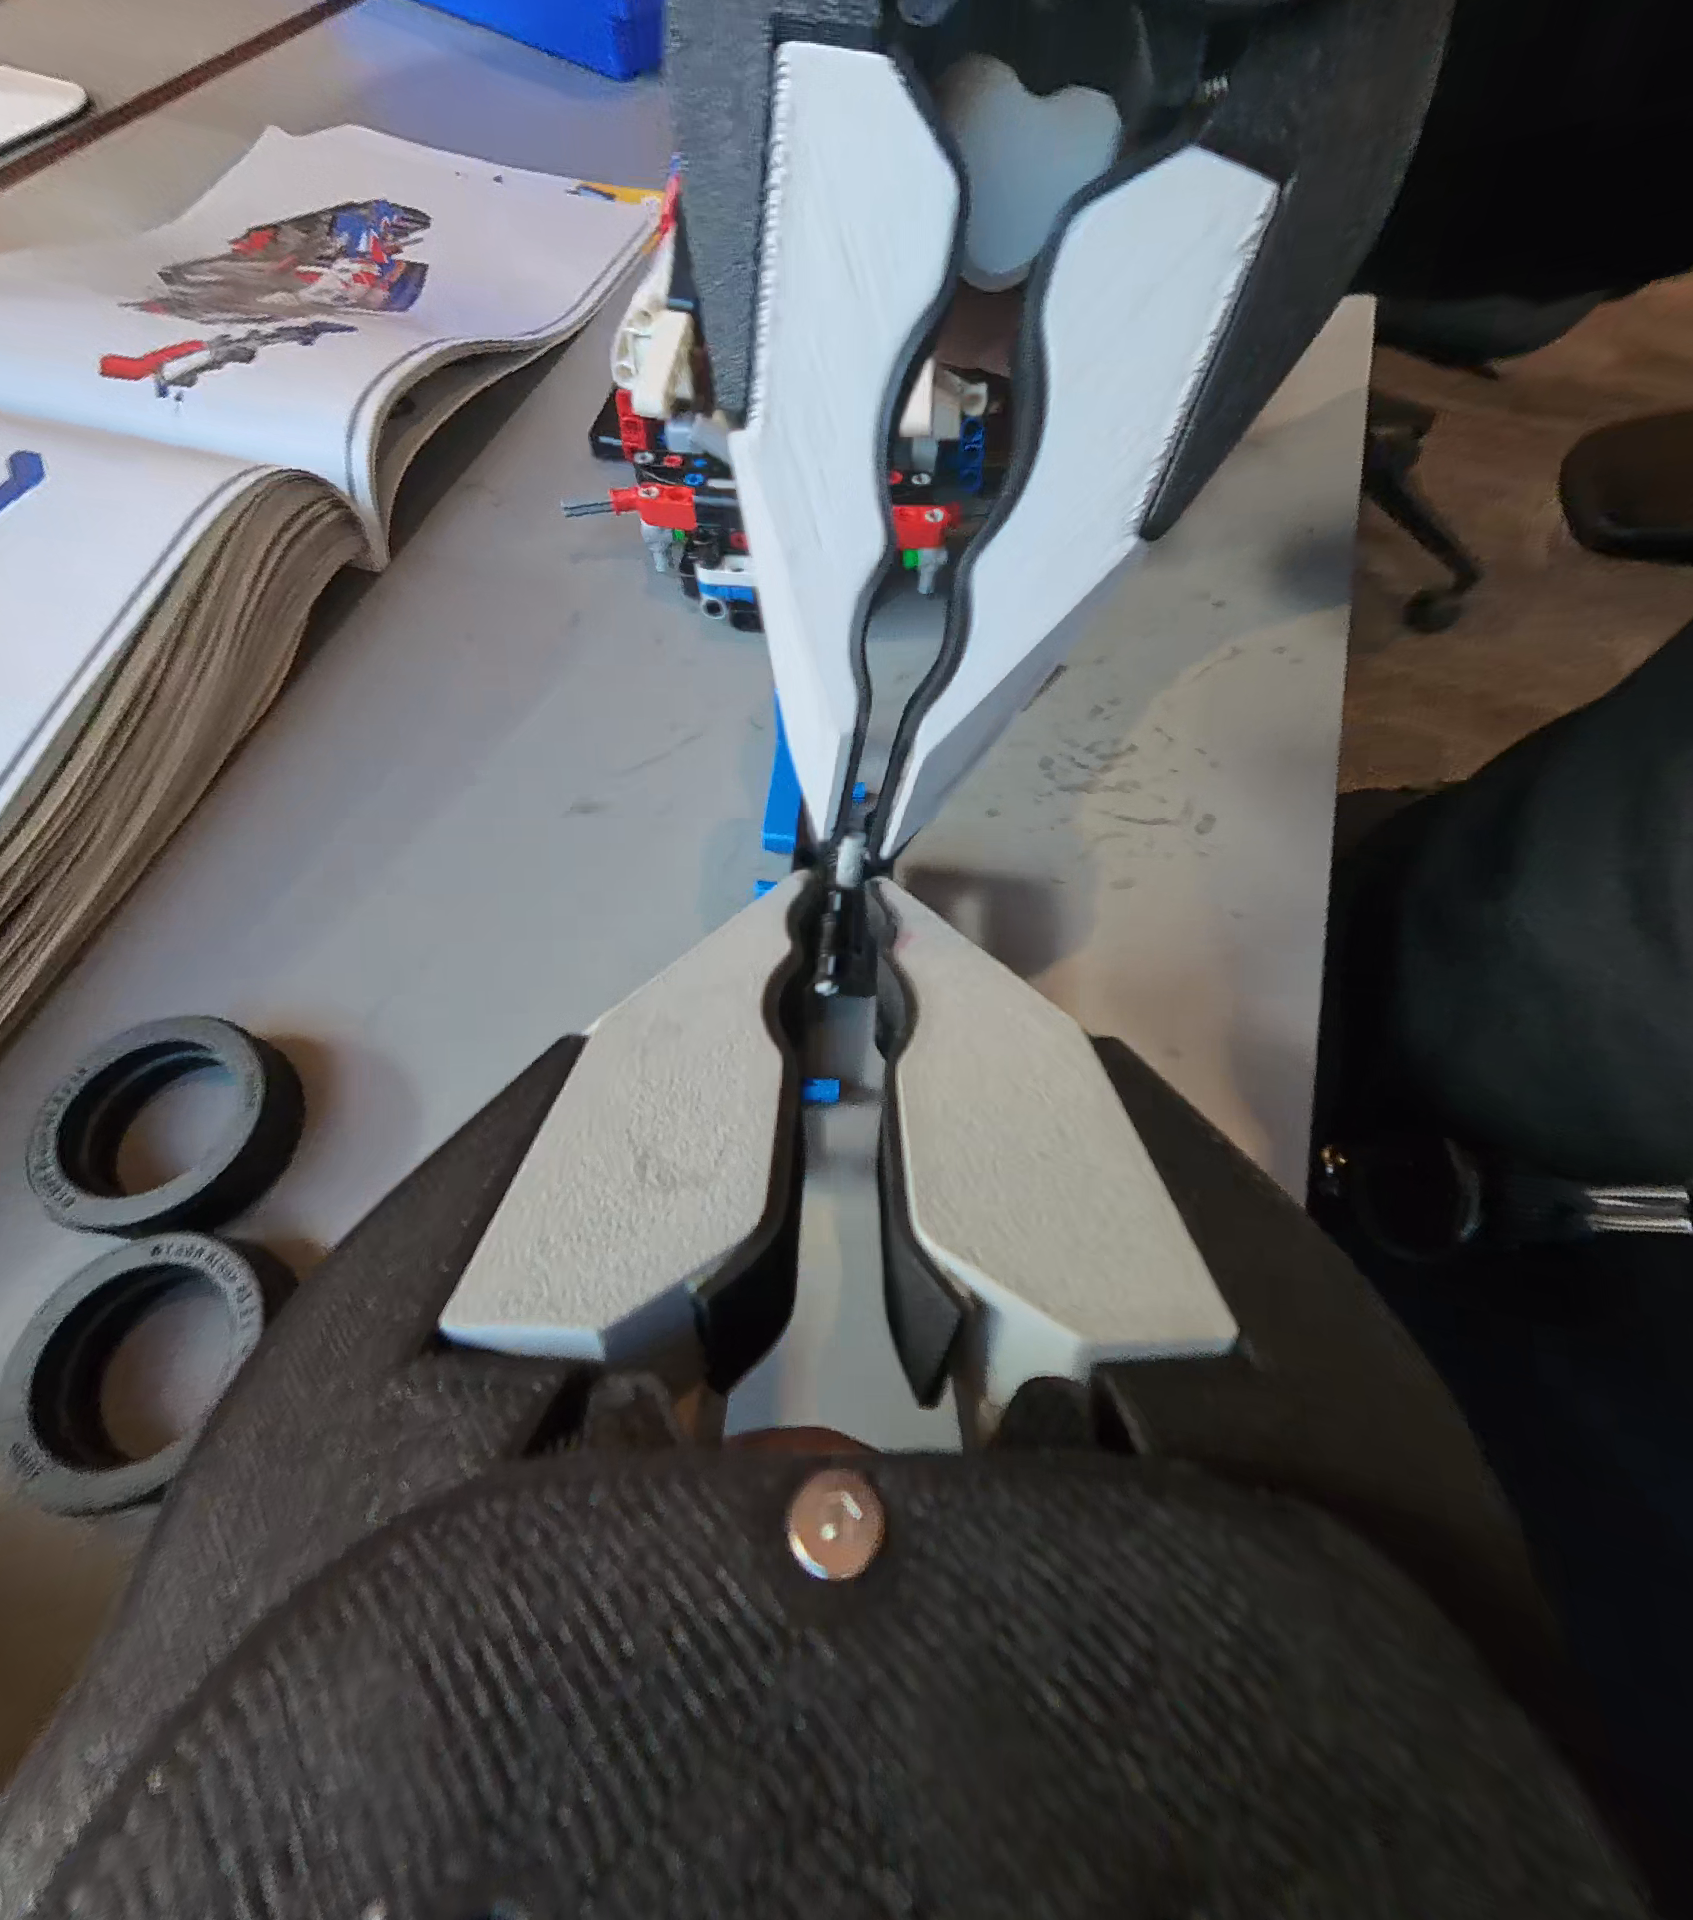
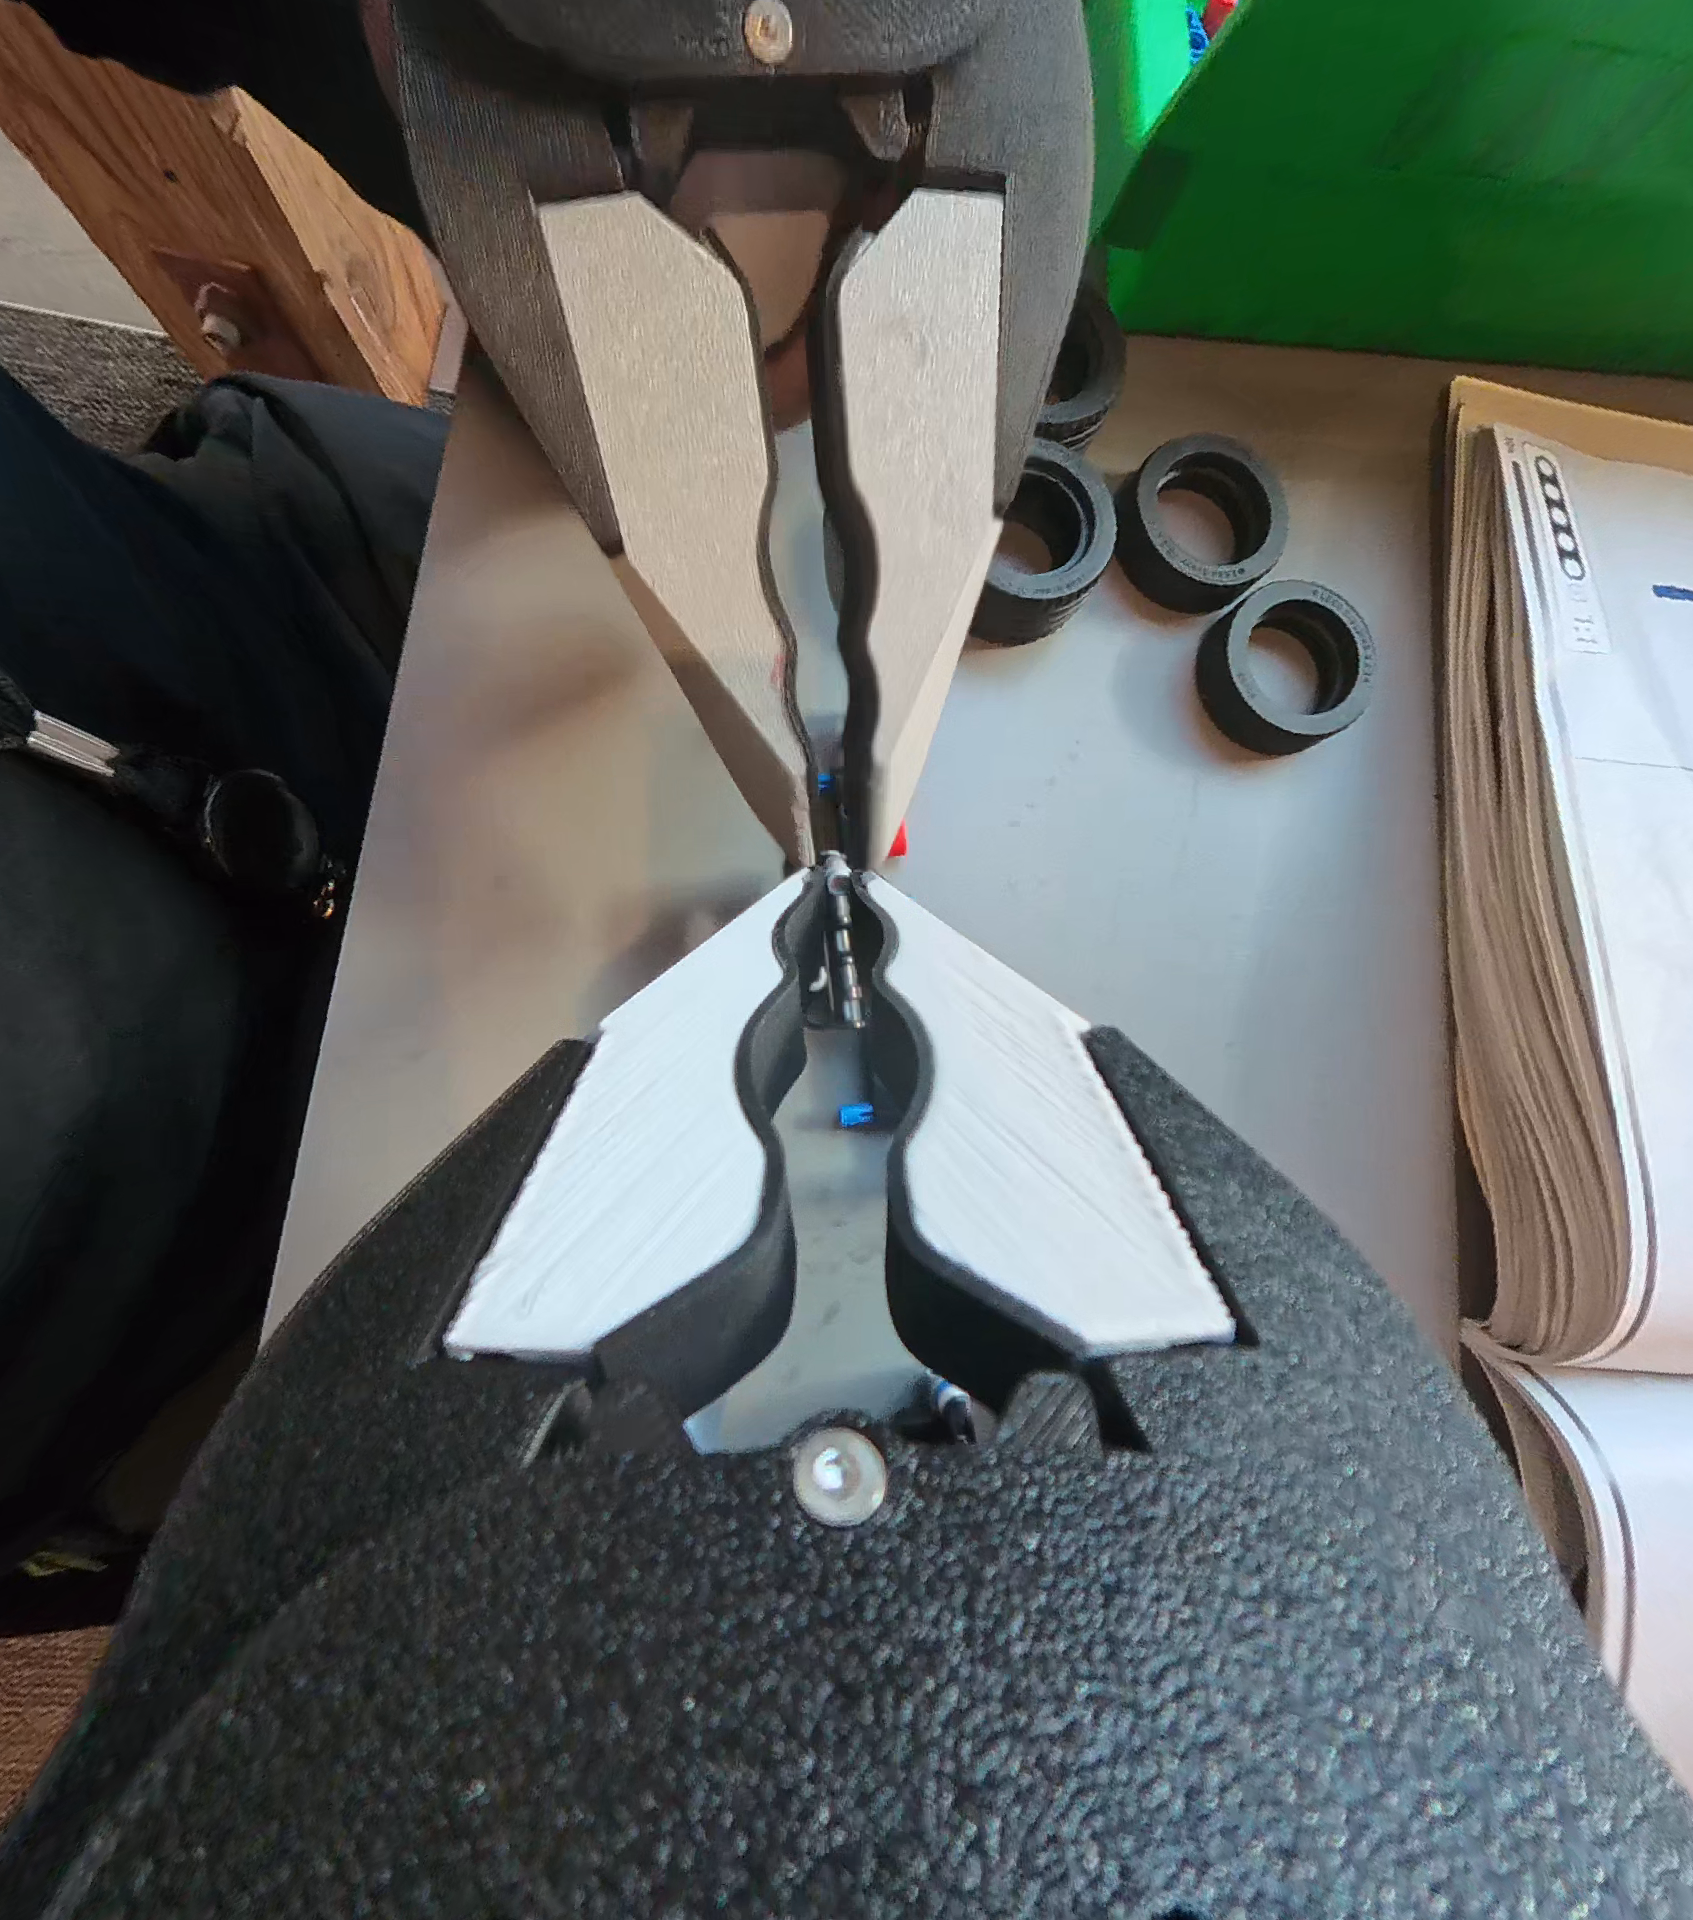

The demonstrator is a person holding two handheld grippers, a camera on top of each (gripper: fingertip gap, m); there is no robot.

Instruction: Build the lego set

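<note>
In the left wrist view my left gripper (image 1: 840,896), with grey fingers, is shut on a small black lego piece (image 1: 837,951) held at its tips. My right gripper (image 1: 850,840), with white fingers, comes in from above and meets it tip to tip over a small grey pin (image 1: 848,860). In the right wrist view my right gripper (image 2: 834,875) is shut on a thin black pin-like piece (image 2: 844,966), and the left gripper (image 2: 837,826) faces it from above. A partly built red, black and blue model (image 1: 676,468) stands behind on the table.
An open instruction book (image 1: 198,416) lies left, also in the right wrist view (image 2: 1652,831). Black tyres (image 1: 167,1122) (image 2: 1283,665) lie on the grey table (image 1: 509,831). A blue brick (image 1: 780,800) and blue pin (image 2: 854,1114) lie below the grippers. A green bin (image 2: 1444,156) stands behind; the table edge (image 1: 1341,727) is close. The tips of both grippers are at nearly the same place.
</note>
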